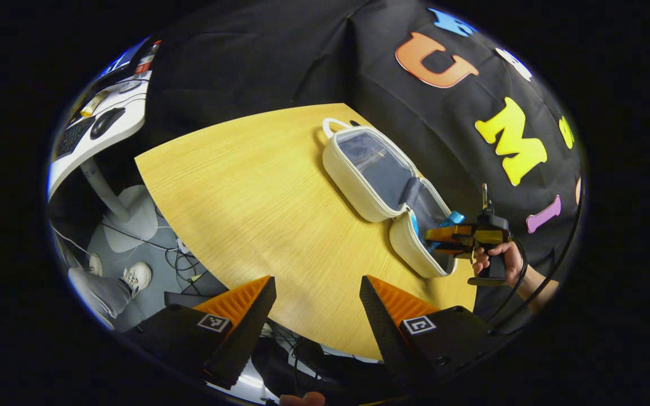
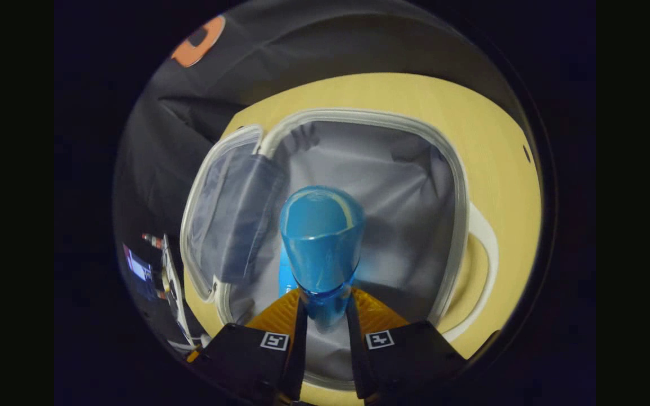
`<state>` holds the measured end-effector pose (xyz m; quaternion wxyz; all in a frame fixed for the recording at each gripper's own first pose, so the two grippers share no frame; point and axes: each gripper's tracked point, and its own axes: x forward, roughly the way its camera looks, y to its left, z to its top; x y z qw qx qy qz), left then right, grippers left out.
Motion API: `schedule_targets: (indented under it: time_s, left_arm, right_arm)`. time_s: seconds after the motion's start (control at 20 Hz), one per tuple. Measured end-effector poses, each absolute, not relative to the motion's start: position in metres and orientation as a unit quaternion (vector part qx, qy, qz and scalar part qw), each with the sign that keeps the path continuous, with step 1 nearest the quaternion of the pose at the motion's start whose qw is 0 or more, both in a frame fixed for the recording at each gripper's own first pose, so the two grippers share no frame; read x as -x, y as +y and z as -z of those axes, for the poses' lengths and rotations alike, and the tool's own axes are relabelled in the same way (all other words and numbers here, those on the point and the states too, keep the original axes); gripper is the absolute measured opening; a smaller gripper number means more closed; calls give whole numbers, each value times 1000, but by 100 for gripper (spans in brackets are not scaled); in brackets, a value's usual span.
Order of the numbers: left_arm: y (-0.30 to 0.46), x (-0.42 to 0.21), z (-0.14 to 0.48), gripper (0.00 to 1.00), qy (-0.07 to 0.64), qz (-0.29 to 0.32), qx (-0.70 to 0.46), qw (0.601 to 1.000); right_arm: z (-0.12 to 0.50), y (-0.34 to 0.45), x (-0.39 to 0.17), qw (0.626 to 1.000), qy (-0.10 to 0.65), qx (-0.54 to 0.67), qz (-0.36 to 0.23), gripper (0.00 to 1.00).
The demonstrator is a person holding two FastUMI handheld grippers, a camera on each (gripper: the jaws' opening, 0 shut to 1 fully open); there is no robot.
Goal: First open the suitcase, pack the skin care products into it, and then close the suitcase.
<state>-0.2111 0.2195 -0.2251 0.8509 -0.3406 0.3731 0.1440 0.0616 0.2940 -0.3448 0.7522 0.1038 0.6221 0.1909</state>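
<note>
A cream suitcase (image 1: 359,186) lies open on the yellow wooden table (image 1: 257,186), its two halves spread flat with grey lining inside. In the right gripper view my right gripper (image 2: 325,316) is shut on a blue skin care bottle (image 2: 320,248), held above the grey lining (image 2: 404,186) of one open half. The other half (image 2: 235,220) lies to the left. In the left gripper view the right gripper (image 1: 452,237) hangs over the nearer half of the case, the bottle's blue tip (image 1: 453,217) showing, a hand (image 1: 497,259) on its grip. My left gripper (image 1: 316,301) stands open above the table's near edge, holding nothing.
A white desk (image 1: 105,121) with a keyboard and a mouse stands at the far left. A person's shoe (image 1: 136,276) and cables (image 1: 181,259) lie on the grey floor below the table's edge. The black cloth wall closes in behind the suitcase.
</note>
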Motion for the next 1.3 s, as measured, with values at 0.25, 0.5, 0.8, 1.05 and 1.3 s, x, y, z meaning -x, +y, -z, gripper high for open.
schedule_targets:
  time_s: [0.25, 0.5, 0.8, 1.05, 1.3]
  left_arm:
    - [230, 213, 223, 95, 367, -157, 342, 851]
    - [233, 204, 210, 95, 357, -152, 294, 874]
    - [244, 184, 196, 95, 351, -143, 231, 896]
    - [266, 134, 182, 96, 312, -114, 180, 926]
    - [293, 62, 163, 96, 219, -64, 234, 945]
  right_arm:
    - [361, 288, -68, 728, 663, -140, -108, 32]
    - [363, 291, -71, 727, 667, -144, -82, 32]
    - [348, 287, -67, 734, 659, -145, -77, 47]
    - [283, 254, -50, 784, 597, -100, -135, 74]
    - [226, 192, -42, 863, 469, -15, -186, 72]
